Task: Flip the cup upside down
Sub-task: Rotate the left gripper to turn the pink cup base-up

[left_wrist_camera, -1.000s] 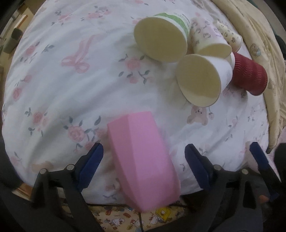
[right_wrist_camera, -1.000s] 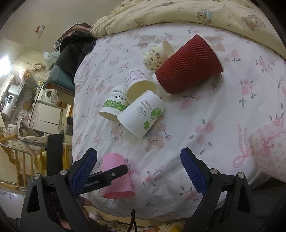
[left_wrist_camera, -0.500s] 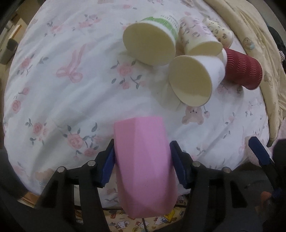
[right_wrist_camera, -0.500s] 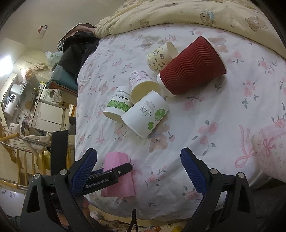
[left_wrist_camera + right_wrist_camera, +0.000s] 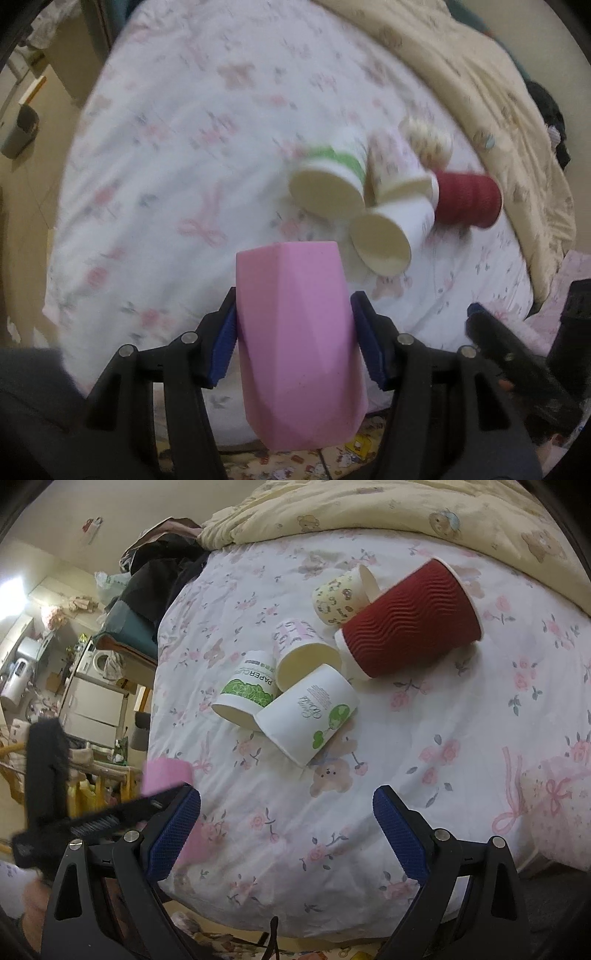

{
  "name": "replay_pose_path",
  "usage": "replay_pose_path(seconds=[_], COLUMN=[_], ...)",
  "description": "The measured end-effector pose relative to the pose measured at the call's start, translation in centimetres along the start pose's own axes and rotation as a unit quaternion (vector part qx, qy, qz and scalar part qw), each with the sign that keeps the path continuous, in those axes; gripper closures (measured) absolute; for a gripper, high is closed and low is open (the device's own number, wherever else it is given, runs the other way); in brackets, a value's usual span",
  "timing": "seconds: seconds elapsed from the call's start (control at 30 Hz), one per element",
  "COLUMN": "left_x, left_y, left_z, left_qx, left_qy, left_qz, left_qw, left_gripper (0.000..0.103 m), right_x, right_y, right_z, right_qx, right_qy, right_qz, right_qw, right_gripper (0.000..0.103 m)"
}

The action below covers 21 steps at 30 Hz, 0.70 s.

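Gripping pink cup (image 5: 299,350) at mid-body, left tool (image 5: 295,354) was clenched w/ pads on both sides, cup lifted off bed (image 5: 166,166) near its front edge, prob. for rotation clearance. Right tool (image 5: 286,834) hung released, empty, over front edge.
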<state>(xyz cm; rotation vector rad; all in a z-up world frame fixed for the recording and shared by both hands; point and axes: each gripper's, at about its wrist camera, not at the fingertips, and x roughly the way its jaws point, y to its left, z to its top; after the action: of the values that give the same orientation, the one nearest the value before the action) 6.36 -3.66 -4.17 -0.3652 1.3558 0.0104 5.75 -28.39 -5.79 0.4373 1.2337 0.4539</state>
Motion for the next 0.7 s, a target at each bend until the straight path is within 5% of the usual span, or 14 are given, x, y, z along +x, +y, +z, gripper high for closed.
replay_pose_path(seconds=[0.37, 0.7], left_x=[-1.9, 0.4], left_y=[4.7, 4.8], left_z=[0.7, 0.3], left_qx=[-0.002, 0.017], left_qy=[-0.037, -0.018], left_qz=[0.001, -0.019], left_qw=[0.9993, 0.9995], left_gripper=[0.048, 0.048], right_x=[1.5, 3.4], right_y=[2.1, 3.9], right_z=[0.2, 0.1], right_qx=[-0.034, -0.081], right_qy=[0.002, 0.020], right_qz=[-0.014, -0.042], right_qw=[0.999, 0.996], right_gripper=[0.006, 0.006])
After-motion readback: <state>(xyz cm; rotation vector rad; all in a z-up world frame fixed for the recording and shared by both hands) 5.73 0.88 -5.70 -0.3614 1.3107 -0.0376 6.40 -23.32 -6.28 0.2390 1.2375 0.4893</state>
